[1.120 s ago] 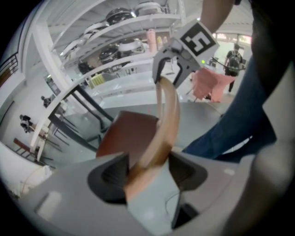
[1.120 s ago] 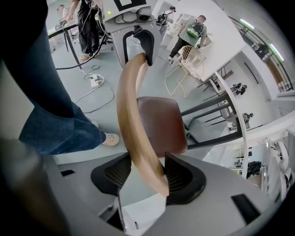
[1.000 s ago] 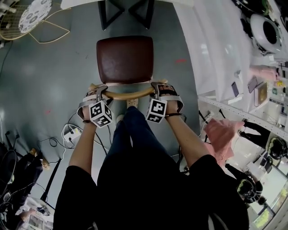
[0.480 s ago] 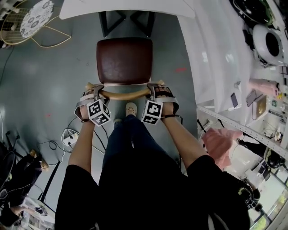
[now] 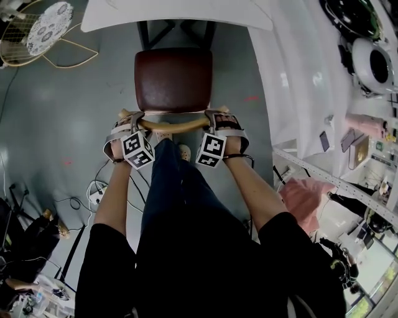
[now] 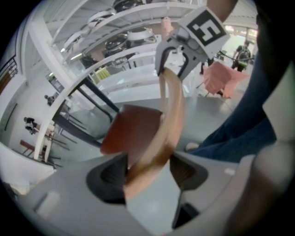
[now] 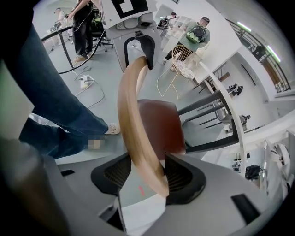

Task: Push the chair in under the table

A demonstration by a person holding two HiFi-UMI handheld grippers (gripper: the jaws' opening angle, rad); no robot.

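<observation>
- Since a second ago the chair point(image 5: 173, 79) has slid toward the white tabletop point(image 5: 177, 18). The far edge of its seat now lies just short of the tabletop's near rim, and the person's leg has stepped in behind it.
- The left tongs point(image 5: 137, 120) are pinching the left end of the curved wooden back rail point(image 5: 174, 128). The right tongs point(image 5: 215, 118) are pinching its right end.
- Holding both ends probably keeps the chair square to the tabletop as it is pushed.
- Most of the seat is not yet under the tabletop, so I'd judge the push partway done. It has to go straight between the dark table legs point(image 5: 143, 36).
</observation>
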